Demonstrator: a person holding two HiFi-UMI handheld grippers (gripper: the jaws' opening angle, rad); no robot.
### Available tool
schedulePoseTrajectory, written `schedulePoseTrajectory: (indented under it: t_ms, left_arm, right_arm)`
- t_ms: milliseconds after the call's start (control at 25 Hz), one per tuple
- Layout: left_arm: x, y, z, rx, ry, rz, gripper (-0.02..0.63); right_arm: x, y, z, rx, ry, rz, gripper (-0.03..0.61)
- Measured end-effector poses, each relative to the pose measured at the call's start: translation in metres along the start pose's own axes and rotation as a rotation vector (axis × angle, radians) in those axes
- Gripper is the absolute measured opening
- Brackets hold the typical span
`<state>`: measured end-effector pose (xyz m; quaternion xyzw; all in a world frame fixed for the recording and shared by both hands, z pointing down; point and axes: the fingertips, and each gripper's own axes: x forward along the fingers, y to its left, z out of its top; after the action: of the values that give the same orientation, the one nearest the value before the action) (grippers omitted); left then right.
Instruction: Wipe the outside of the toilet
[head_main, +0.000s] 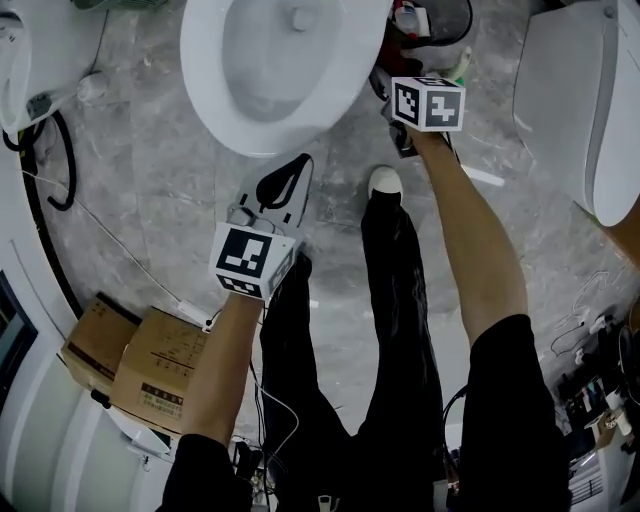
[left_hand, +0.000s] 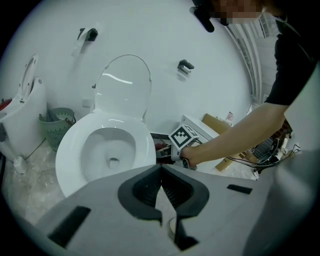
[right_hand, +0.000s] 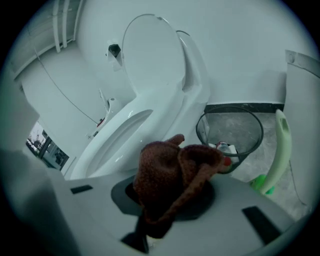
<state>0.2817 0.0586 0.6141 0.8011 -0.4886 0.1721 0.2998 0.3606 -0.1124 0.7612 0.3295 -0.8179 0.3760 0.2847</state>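
The toilet stands on the grey marbled floor against the white wall, straight ahead of the person's feet, with its lid raised. The right tool is clenched on a bunched brown cloth, which spills out above the jaws. It sits low at the bowl's right flank, between the bowl and a wire waste bin. The right gripper view shows the cloth just beside the white outer wall of the bowl, but whether it actually touches cannot be told. The left tool hangs in front of the bowl, over the floor. Its jaws are closed tip to tip with nothing between them, so it takes no part in the wiping.

This looks like the wiping step itself, either at its start or between strokes on the right side. The next move calls for pressing the cloth flat against the outer wall and drawing it along the curve, toward the front or down to the base. The clench has to stay firm so the loose folds do not slip out, and the tool must stay clear of the bin close behind it.
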Motion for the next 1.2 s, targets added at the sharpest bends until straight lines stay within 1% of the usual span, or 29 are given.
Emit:
schedulePoseTrajectory:
  t_ms: [120, 280, 440, 680, 800, 1000, 1200]
  left_arm:
    - [-0.013, 0.005, -0.010, -0.003, -0.009, 0.006, 0.008]
    - [-0.032, 0.010, -0.026, -0.003, -0.015, 0.010, 0.008]
    - [-0.050, 0.018, -0.036, -0.010, -0.023, 0.024, 0.008]
    - [-0.076, 0.037, -0.048, -0.016, -0.031, 0.035, 0.008]
    - [-0.090, 0.049, -0.054, -0.024, -0.034, 0.044, 0.008]
    - [-0.114, 0.067, -0.063, -0.027, -0.035, 0.055, 0.008]
    - [-0.134, 0.087, -0.075, -0.042, -0.035, 0.069, 0.008]
  right_arm:
    - [-0.004, 0.015, -0.018, -0.006, -0.009, -0.003, 0.071]
    - [-0.010, 0.033, -0.038, -0.068, 0.003, -0.019, 0.071]
    - [-0.013, 0.049, -0.053, -0.107, 0.010, -0.038, 0.071]
    - [-0.014, 0.079, -0.079, -0.188, 0.044, -0.040, 0.071]
    - [-0.014, 0.094, -0.092, -0.199, 0.042, -0.047, 0.071]
    - [-0.013, 0.117, -0.112, -0.229, 0.079, -0.063, 0.071]
    - [-0.011, 0.139, -0.127, -0.230, 0.096, -0.067, 0.071]
